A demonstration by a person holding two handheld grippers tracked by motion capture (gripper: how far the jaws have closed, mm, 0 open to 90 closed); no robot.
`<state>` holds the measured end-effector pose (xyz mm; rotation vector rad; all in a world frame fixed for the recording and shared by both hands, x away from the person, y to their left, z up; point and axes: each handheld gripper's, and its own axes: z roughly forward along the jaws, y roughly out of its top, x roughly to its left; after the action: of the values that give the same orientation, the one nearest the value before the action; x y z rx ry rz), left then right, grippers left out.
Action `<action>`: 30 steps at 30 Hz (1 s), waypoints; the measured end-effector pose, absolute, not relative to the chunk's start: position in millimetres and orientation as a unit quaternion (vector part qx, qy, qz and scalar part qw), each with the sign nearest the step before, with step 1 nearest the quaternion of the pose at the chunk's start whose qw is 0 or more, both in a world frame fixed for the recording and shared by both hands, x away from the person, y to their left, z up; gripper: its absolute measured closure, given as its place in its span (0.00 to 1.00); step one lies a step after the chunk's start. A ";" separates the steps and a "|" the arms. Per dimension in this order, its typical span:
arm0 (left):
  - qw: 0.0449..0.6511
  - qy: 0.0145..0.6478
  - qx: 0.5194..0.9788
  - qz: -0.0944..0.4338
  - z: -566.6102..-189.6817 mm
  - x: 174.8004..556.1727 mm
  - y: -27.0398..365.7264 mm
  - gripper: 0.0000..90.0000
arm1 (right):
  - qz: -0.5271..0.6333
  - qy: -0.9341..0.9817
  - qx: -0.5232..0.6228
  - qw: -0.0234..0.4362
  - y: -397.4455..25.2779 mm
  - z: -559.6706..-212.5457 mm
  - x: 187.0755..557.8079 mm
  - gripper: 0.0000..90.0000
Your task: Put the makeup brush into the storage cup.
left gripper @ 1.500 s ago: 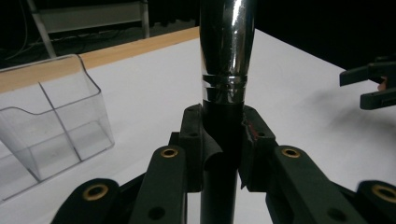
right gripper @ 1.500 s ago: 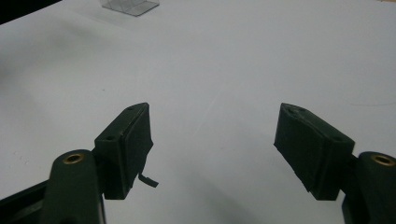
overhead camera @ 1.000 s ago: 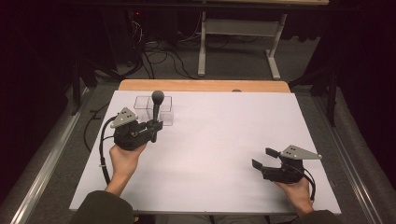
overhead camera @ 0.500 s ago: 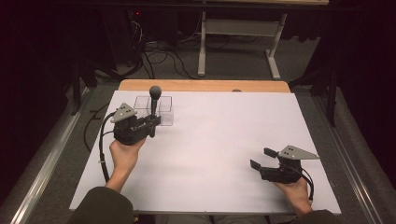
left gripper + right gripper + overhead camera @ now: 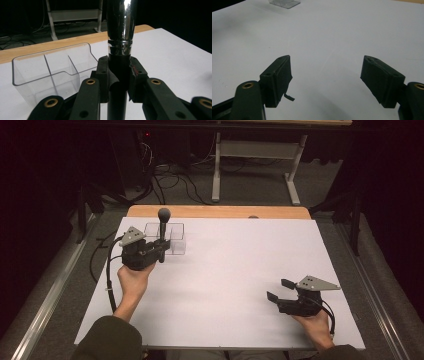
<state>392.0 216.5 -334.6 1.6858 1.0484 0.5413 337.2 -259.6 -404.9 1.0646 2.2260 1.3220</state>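
Two tools, left tool (image 5: 117, 75) clamping upright brush (image 5: 163, 227), head cropped, possibly makeup, right tool (image 5: 327, 80) wide.

left gripper (image 5: 159, 251) - jaws clamped | right gripper (image 5: 280, 290) - jaws spread

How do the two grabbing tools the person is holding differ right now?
The left gripper has its fingers shut on an upright makeup brush beside the clear organizer; the right gripper is open, holding nothing. The left sits at the far left, the right near right. Both are black and hand-held.
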 end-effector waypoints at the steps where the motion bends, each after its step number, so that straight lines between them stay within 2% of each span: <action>1: 0.515 0.437 0.702 0.227 -334.1 393.2 216.7 0.82 | 0.465 0.784 0.375 0.170 -259.6 -405.0 337.2 0.29; 30: 0.488 0.474 0.691 0.245 -331.0 439.4 217.3 0.82 | 0.466 0.784 0.375 0.164 -258.0 -405.5 337.5 0.30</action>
<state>439.4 217.3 -331.0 1.6805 1.1531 0.5948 337.5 -258.0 -405.5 1.0681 2.2355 1.3295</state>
